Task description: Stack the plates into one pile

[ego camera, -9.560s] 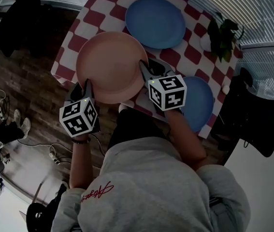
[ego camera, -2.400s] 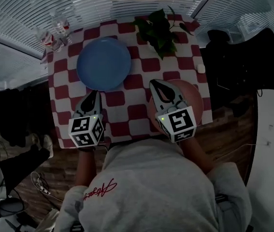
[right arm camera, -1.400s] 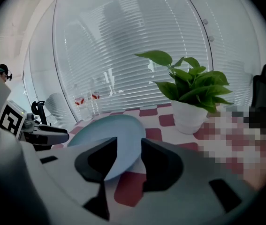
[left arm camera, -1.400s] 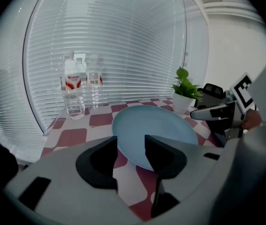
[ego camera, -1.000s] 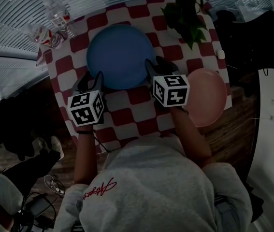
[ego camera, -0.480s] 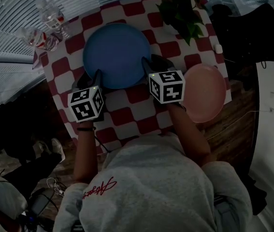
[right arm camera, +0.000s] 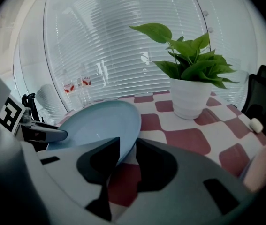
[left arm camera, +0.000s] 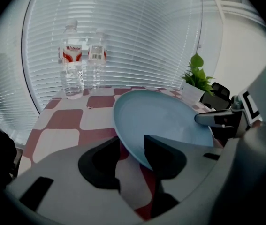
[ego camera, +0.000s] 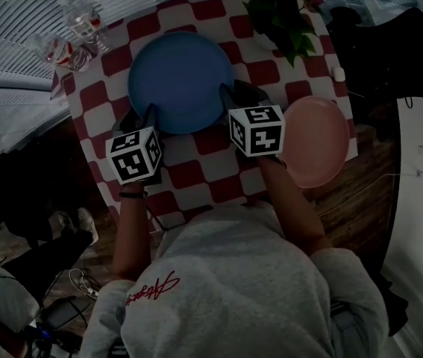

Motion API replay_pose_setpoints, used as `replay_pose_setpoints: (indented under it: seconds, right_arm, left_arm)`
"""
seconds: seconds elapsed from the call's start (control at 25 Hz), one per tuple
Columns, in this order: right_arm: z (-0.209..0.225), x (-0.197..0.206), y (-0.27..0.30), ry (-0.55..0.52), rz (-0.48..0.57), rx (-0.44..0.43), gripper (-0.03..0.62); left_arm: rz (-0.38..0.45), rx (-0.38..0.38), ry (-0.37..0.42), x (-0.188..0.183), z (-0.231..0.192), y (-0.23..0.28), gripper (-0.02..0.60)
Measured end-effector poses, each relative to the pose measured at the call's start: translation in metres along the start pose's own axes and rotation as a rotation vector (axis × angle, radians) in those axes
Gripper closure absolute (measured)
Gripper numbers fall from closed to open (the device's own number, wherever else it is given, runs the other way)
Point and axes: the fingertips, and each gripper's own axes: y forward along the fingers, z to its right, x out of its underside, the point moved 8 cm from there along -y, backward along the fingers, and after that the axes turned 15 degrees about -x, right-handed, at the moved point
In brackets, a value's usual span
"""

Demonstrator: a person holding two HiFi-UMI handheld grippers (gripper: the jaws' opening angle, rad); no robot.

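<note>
A blue plate lies on the checkered table, towards the back. My left gripper is at its near left rim and my right gripper at its near right rim. In the left gripper view the blue plate's rim passes between the left gripper's jaws, with cloth showing beside it. Those jaws are closing a little. In the right gripper view the right gripper straddles the blue plate's rim. Its jaws are closing, with a narrow gap left. A pink plate sits at the table's right edge.
A potted plant stands at the back right, close to the right gripper's side of the blue plate. Water bottles stand at the back left corner. A small white object lies near the right edge. Dark clothing on a chair is beyond it.
Earlier both grippers carried the pink plate, which now rests at the right edge. Over the last second both grippers stayed at the blue plate's near rim and edged slightly onto it.
</note>
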Motion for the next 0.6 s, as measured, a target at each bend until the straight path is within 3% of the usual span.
replay_pose_setpoints:
  seconds: [0.16,0.6]
  right_arm:
    - [-0.003,-0.001,-0.01,-0.012,0.007,-0.016,0.479]
    - [-0.006,-0.008,-0.06,-0.011,0.073,-0.025,0.485]
  left_arm:
    - [0.013,-0.006,-0.033,0.0,0.001,-0.013,0.417]
    - [0.068,-0.016,-0.027,-0.01,0.025,-0.067,0.417]
